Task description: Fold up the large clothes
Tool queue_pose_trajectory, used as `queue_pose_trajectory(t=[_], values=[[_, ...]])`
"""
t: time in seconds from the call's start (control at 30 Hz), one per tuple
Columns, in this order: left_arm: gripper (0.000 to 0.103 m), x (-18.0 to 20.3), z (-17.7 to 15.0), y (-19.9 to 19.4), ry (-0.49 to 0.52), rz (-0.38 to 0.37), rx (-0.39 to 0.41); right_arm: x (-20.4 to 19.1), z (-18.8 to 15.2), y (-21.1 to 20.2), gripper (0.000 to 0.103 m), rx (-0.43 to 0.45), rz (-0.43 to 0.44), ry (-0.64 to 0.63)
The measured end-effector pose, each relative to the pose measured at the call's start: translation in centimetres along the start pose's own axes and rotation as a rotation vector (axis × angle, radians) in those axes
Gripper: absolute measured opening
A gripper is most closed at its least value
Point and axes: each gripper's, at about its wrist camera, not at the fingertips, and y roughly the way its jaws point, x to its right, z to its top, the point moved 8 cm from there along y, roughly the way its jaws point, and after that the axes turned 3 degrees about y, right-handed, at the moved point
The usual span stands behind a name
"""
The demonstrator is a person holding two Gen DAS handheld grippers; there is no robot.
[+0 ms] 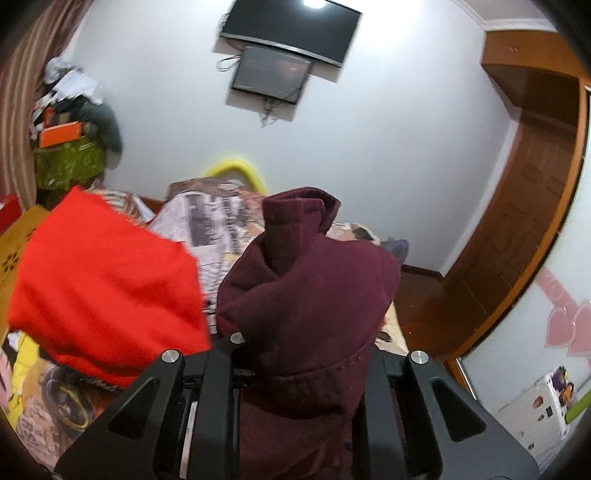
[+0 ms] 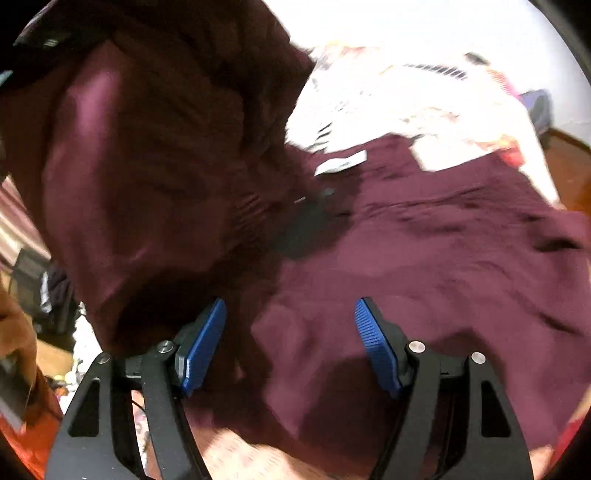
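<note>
A large maroon garment [image 2: 424, 236] lies spread over the bed, with one part of it lifted up at the left [image 2: 147, 147]. In the left wrist view a thick bunch of the same maroon garment [image 1: 314, 306] rises out between my left gripper's [image 1: 299, 373] jaws and hides the fingertips; that gripper is shut on it and held high above the bed. My right gripper [image 2: 290, 332] hovers just above the spread cloth with its blue pads [image 2: 203, 347] wide apart and nothing between them.
A bright red cloth [image 1: 107, 291] lies on the bed to the left of the left gripper. The patterned bedspread [image 1: 210, 221] runs to the far wall under two dark screens [image 1: 291, 33]. A wooden wardrobe [image 1: 524, 206] stands at the right, cluttered shelves [image 1: 70, 122] at the left.
</note>
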Motion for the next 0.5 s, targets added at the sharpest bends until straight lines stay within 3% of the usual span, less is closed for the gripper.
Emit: queue_pose_trajectory(t=[0.27, 0.5], values=[[0.015, 11.6, -1.9, 4.0, 0.161, -0.079, -0.052, 9.2, -0.1, -9.9, 0.069, 0.187, -0.166, 0.135], [0.016, 19.3, -10.8, 6.9, 0.350, -0.171, -0.252, 15.0, -3.1, -13.8, 0.069, 0.216, -0.280, 0.238]])
